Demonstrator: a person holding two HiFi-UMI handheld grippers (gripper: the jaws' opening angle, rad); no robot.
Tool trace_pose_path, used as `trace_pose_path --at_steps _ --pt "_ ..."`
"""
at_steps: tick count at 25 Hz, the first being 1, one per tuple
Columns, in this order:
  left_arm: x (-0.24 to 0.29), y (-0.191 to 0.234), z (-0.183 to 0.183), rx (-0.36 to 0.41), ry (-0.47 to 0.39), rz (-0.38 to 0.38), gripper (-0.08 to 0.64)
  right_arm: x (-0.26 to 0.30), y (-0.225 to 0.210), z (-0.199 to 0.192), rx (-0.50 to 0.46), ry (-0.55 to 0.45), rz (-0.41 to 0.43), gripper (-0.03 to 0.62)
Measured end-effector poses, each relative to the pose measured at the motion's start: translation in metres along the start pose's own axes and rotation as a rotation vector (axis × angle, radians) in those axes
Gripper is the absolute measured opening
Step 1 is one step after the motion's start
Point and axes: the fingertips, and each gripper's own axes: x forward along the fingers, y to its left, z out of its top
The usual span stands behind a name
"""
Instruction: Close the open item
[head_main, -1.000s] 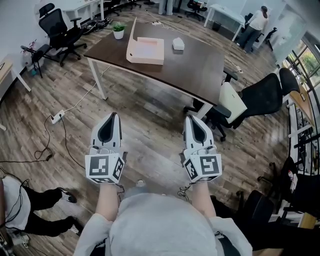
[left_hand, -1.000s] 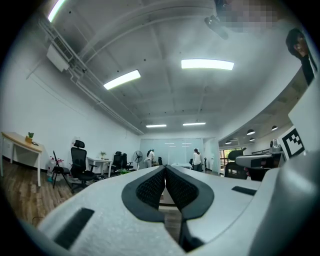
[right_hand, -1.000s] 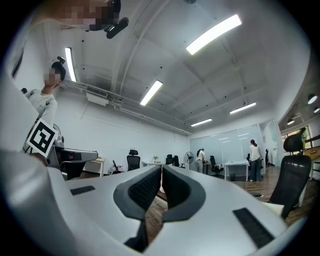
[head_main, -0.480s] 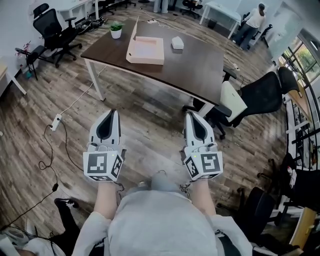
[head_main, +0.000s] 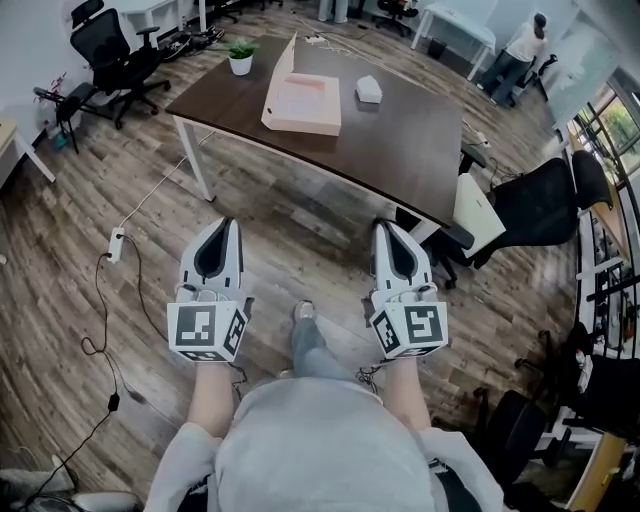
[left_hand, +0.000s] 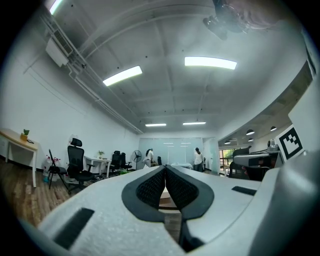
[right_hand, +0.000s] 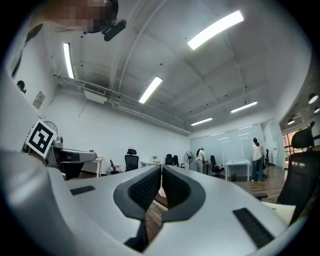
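While the head view shows the open box (head_main: 303, 104) on the counter (head_main: 400, 145), only the gripper views confirm left tool (left_hand: 165, 168) and right tool (right_hand: 161, 168) pressed together, empty.

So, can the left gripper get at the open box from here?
Probably not yet: the left gripper hangs over floor, short of the table where the open box sits. Nothing stands between them.
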Motion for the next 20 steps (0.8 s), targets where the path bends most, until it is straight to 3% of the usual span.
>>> trace_pose_path --at_steps 9,20 --pt "0.085 0.035 -0.005 0.006 -0.003 0.055 0.009 0.098 -0.033 -0.008 0.009 -0.015 0.049 0.014" --pt "0.210 0.045 0.002 0.027 -0.022 0.065 0.009 0.206 -0.098 -0.006 0.003 -0.037 0.087 0.014"
